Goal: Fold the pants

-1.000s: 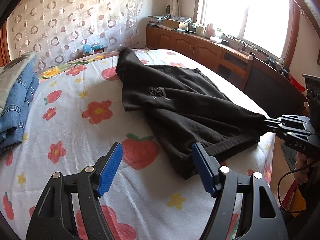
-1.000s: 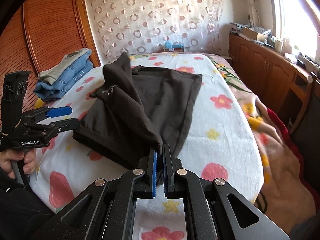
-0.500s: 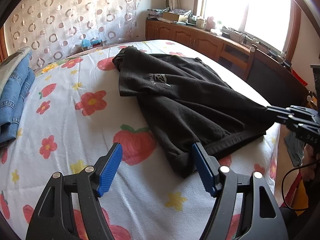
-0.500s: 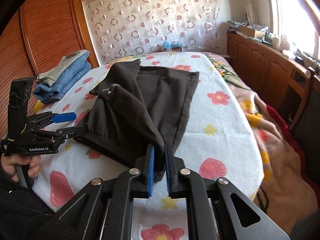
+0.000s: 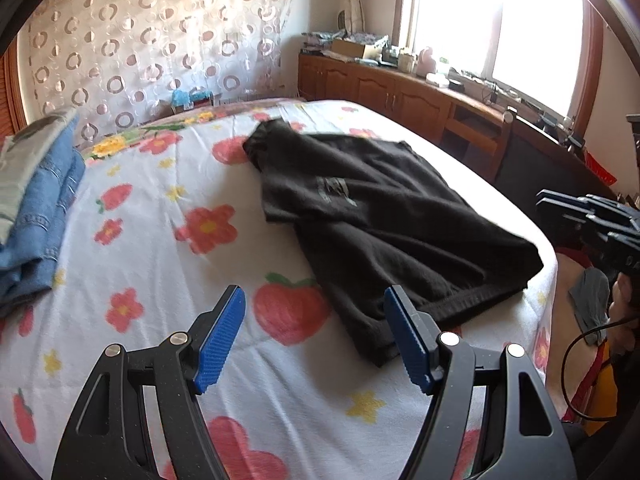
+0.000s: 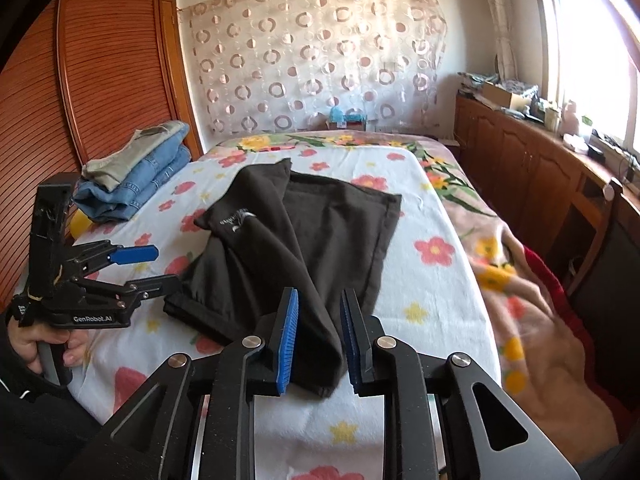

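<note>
Black pants (image 5: 400, 220) lie folded over on the flowered bed sheet (image 5: 152, 264), waistband end nearest me. My left gripper (image 5: 316, 296) hovers open over the sheet, its right finger (image 5: 404, 332) just above the waistband corner. In the right wrist view the pants (image 6: 304, 232) spread away from my right gripper (image 6: 320, 300), whose jaws are opening; a corner of the cloth lies slack between the blue pads (image 6: 288, 332), which do not press on it. The left gripper (image 6: 166, 267) stands open at the pants' left edge. The right gripper (image 5: 560, 204) sits off the bed's right edge.
A stack of folded jeans (image 6: 136, 176) sits at the bed's far left near a wooden wardrobe (image 6: 100, 80). A wooden cabinet (image 6: 520, 168) runs under the window on the right. A floral blanket (image 6: 520, 280) hangs over the bed's right side. A hand (image 6: 36, 344) holds the left gripper's handle.
The right gripper's jaws have parted and let go of the pants corner, which has sunk flat onto the bed. The left gripper stays open in place.
</note>
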Demonstrator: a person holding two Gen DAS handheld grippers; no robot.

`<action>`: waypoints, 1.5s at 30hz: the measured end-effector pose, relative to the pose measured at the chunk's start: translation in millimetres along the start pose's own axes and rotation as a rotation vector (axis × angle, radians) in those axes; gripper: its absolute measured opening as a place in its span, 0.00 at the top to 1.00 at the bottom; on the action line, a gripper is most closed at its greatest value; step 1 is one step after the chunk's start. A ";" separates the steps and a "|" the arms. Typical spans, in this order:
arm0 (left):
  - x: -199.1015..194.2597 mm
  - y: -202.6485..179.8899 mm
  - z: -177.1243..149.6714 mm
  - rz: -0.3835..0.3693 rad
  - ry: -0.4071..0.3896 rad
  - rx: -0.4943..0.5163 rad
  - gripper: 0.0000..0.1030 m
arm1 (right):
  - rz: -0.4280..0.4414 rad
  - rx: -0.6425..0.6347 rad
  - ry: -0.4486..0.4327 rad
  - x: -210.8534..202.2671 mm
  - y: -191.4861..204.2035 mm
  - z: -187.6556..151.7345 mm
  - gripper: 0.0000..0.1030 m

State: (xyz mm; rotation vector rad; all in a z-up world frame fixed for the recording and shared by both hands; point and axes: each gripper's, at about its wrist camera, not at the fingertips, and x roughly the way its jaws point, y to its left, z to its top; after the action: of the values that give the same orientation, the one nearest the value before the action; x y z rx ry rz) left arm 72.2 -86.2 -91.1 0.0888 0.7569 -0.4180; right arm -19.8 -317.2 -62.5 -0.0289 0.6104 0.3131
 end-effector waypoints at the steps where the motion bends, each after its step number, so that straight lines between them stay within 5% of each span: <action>1: -3.4 2.6 3.2 0.006 -0.011 0.001 0.29 | 0.003 -0.004 -0.004 1.7 1.2 1.8 0.77; 8: -12.2 24.1 21.6 0.036 -0.058 0.008 0.29 | 0.055 -0.011 0.001 33.9 5.9 19.9 0.68; 26: -22.7 82.3 34.5 0.085 -0.107 -0.044 0.29 | 0.243 -0.173 0.150 156.8 61.1 77.2 0.67; 34: -17.2 102.0 30.0 0.091 -0.103 -0.082 0.29 | 0.244 -0.275 0.240 200.1 81.6 87.6 0.62; 45: -14.1 111.1 24.4 0.086 -0.090 -0.103 0.29 | 0.212 -0.385 0.241 211.0 98.1 81.6 0.49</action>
State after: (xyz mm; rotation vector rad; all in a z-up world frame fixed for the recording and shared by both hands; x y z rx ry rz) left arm 123.2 14.6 -71.5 0.0056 0.6823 -0.2988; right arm 159.9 -154.8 -109.0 -0.3783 0.7860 0.6366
